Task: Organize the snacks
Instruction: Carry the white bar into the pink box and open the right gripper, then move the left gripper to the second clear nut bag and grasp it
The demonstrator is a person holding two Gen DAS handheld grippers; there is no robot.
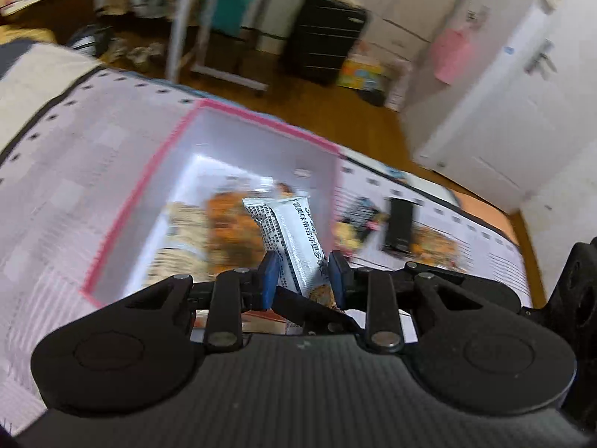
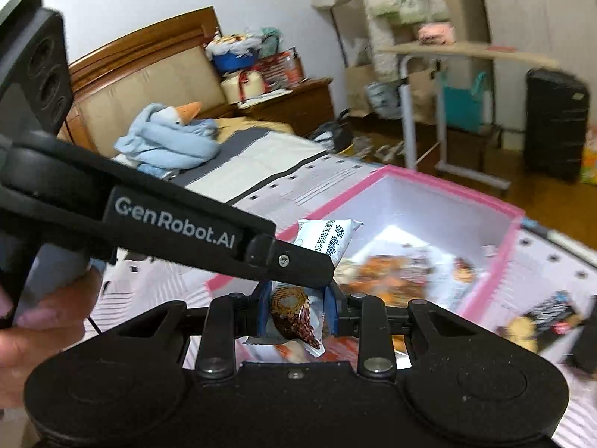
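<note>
I am carrying two wrapped snacks toward a pink-rimmed white box [image 1: 209, 138] that sits on a pale patterned bedspread [image 1: 67, 156], and the step in hand, as I judge it, is to drop each packet inside. To do this well I should bring each packet fully past the pink rim before letting go, keep the two tools from knocking together, since in the right view the left tool's arm crosses just above my right jaws, and release low so the packets settle flat on the snacks already lying in the box [image 1: 224, 220]. My left gripper [image 1: 303, 274] is clenched on a white snack packet [image 1: 294, 239] with black print, which stands upright between the blue pads and points toward twelve o'clock over the box's near corner. My right gripper [image 2: 296, 311] is also pinched nearly closed, grasping a white packet with a chocolate picture [image 2: 294, 310]. From the left camera, a few loose snacks [image 1: 395, 227] lie on the bedspread at about two o'clock, just outside the box wall. Both views are blurred.
</note>
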